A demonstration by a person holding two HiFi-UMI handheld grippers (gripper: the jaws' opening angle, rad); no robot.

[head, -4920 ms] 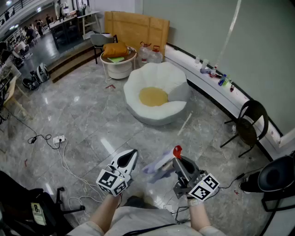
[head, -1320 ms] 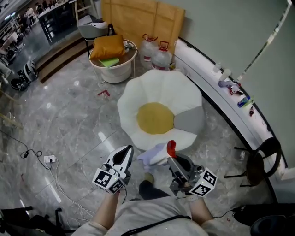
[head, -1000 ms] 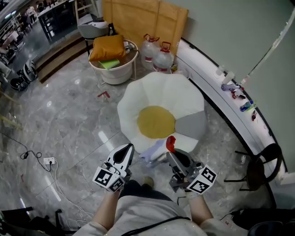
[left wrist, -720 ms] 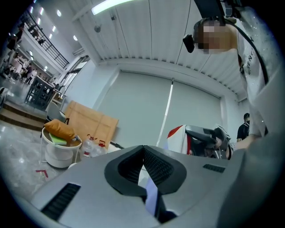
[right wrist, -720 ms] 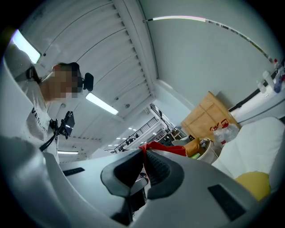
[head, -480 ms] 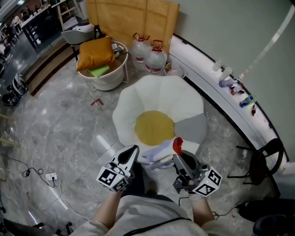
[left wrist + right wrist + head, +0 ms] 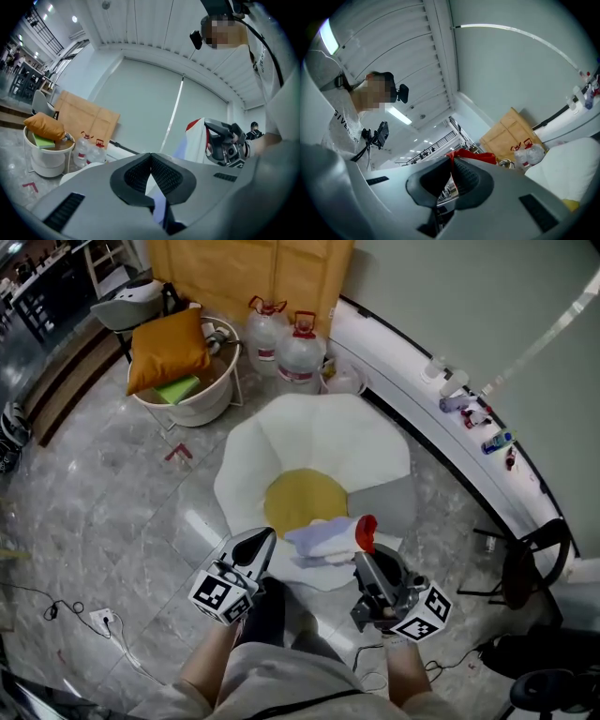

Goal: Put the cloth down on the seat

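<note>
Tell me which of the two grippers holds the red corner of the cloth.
The right gripper: the red corner of the cloth sticks out of its closed jaws. The left gripper pinches the pale, white-blue side instead.

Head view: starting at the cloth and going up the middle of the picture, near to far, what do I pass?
cloth → seat's yellow centre → seat's white back petals → two water jugs → cardboard sheet leaning on the wall.

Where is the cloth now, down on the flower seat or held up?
Held up. The left hand-held gripper and right hand-held gripper each pinch the cloth, stretched between them over the seat.
</note>
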